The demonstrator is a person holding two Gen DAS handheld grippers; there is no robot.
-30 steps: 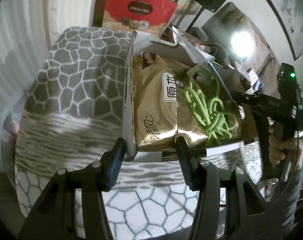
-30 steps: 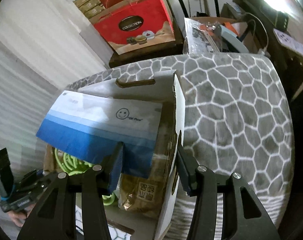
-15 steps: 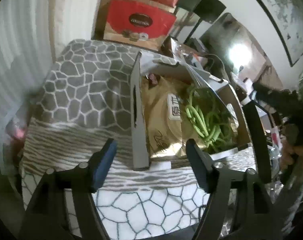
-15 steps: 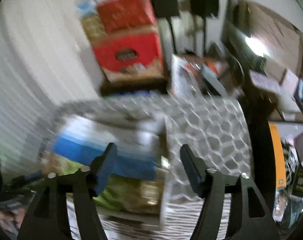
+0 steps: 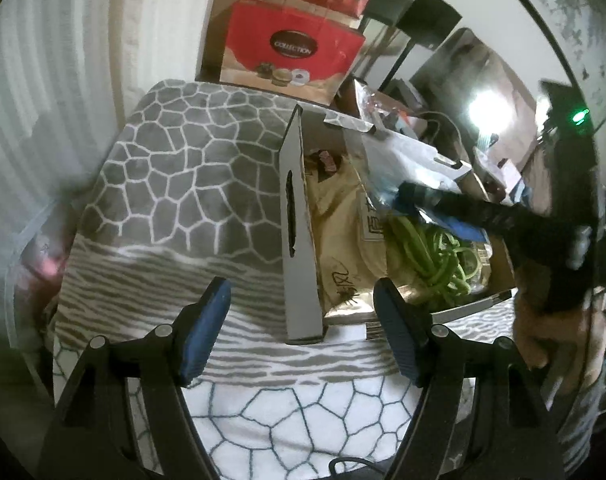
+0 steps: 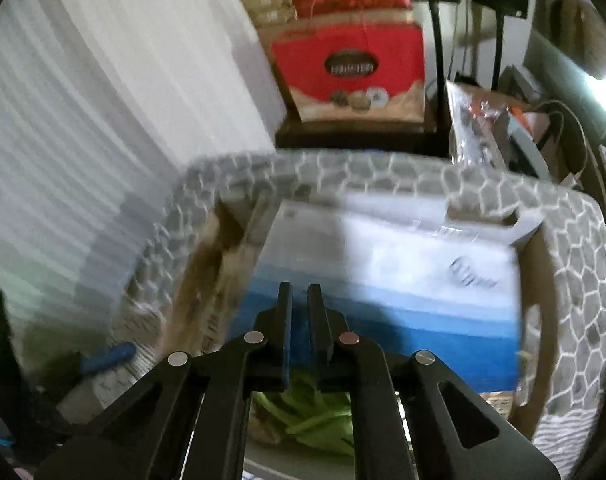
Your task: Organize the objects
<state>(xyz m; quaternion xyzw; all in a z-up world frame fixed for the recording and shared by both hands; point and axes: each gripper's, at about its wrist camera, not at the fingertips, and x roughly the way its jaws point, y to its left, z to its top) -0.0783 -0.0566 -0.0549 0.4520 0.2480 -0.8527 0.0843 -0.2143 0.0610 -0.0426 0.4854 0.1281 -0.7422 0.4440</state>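
Now, in the left wrist view, the left gripper point(image 5: 301, 330) hangs wide open and empty before the cardboard box's point(image 5: 299, 240) near-left flap, while in the right wrist view the right gripper point(image 6: 299, 320) has just snapped nearly closed on the blue-and-white bag's point(image 6: 403, 280) near edge over the box, seemingly ready to shift it.

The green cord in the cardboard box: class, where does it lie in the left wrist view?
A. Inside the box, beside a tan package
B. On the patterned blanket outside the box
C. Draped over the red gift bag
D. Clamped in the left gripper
A: the green cord lies coiled inside the cardboard box, right beside the tan package, and the left gripper is open with nothing in it.
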